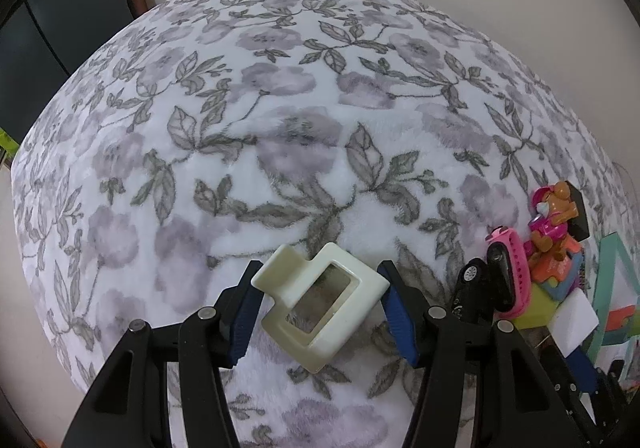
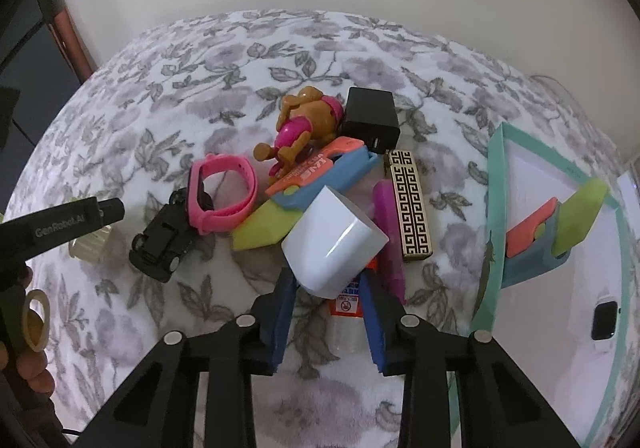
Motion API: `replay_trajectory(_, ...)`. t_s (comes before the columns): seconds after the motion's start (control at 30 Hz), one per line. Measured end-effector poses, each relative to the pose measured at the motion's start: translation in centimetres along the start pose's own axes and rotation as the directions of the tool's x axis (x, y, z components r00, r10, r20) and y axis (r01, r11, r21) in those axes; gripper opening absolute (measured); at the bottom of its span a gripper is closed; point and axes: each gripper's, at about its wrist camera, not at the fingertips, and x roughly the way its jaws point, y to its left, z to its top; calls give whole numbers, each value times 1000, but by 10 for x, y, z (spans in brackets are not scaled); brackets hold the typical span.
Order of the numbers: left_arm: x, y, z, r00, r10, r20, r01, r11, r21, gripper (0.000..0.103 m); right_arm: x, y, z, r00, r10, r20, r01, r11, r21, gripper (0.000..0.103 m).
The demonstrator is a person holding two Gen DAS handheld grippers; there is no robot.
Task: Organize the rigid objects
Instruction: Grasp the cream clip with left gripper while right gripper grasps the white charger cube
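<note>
My left gripper (image 1: 320,308) is shut on a cream plastic frame piece (image 1: 320,304), held over the floral blanket (image 1: 280,108). My right gripper (image 2: 328,288) is shut on a white glossy box (image 2: 334,240), above a pile of small objects: a pink watch band (image 2: 224,192), a black toy car (image 2: 164,240), a brown and pink toy dog (image 2: 304,128), a black charger (image 2: 370,116), a gold patterned lighter (image 2: 412,204) and colourful plastic pieces (image 2: 320,176). The pile also shows at the right of the left wrist view (image 1: 536,260).
A teal-rimmed white tray (image 2: 496,184) at the right holds coral, blue and green plastic pieces (image 2: 552,228) and a smartwatch (image 2: 604,320). A small bottle (image 2: 346,324) lies under my right gripper. The left gripper's body (image 2: 60,224) enters at the left. Walls border the bed.
</note>
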Motion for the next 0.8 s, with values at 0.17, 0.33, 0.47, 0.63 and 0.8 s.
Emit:
replay_trajectory(0.17, -8, 2, 1, 1000, -17, 11, 17, 1000, -14, 59, -2, -10, -1, 998, 67, -6, -66, 996, 51, 27)
replay_trajectory(0.33, -15, 3, 0, 999, -30, 23, 31, 999, -21, 58, -1, -17, -2, 994, 108, -13, -107, 991, 81, 6)
replay_trajectory(0.47, -18, 1, 0, 999, -34, 31, 34, 999, -12, 58, 0, -20, -3, 993, 115, -20, -113, 990, 82, 6)
replay_trajectory(0.63, -11, 0, -1, 999, -37, 2, 37, 999, -9, 58, -2, -25, -3, 991, 129, -22, -126, 987, 97, 6)
replay_trajectory(0.8, -7, 6, -3, 997, -62, -38, 61, 997, -41, 58, -7, -27, -1, 990, 138, -11, -136, 985, 103, 6)
